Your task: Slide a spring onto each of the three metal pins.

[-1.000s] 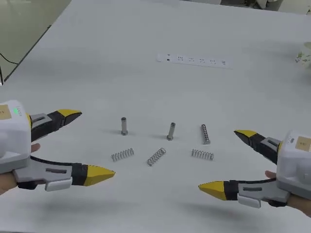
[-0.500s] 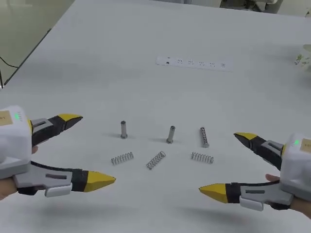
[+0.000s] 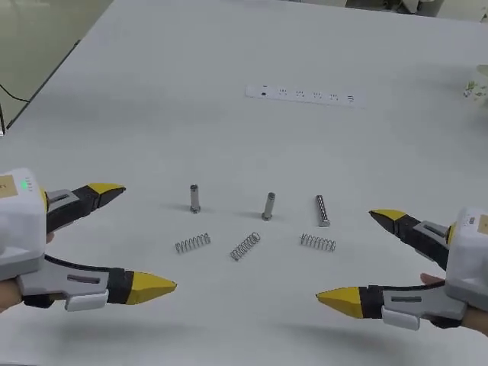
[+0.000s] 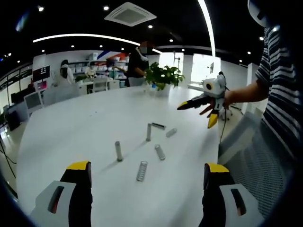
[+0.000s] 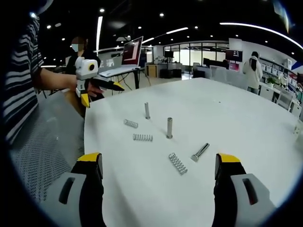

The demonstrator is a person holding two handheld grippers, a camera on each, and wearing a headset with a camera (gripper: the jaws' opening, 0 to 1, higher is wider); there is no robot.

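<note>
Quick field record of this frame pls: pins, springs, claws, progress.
left pin: upright, bare
middle pin: upright, bare
right pin: lying on its side, bare
left spring: loose on table
middle spring: loose, angled
right spring: loose
left claw: open, empty
right claw: open, empty
power strip: beyond the pins
progress: no spring on any pin

Your left gripper runs off the left edge of the head view, and your right gripper runs off the right edge. The marks on the power strip are too small to read. A small thing at the right edge is cut off.
</note>
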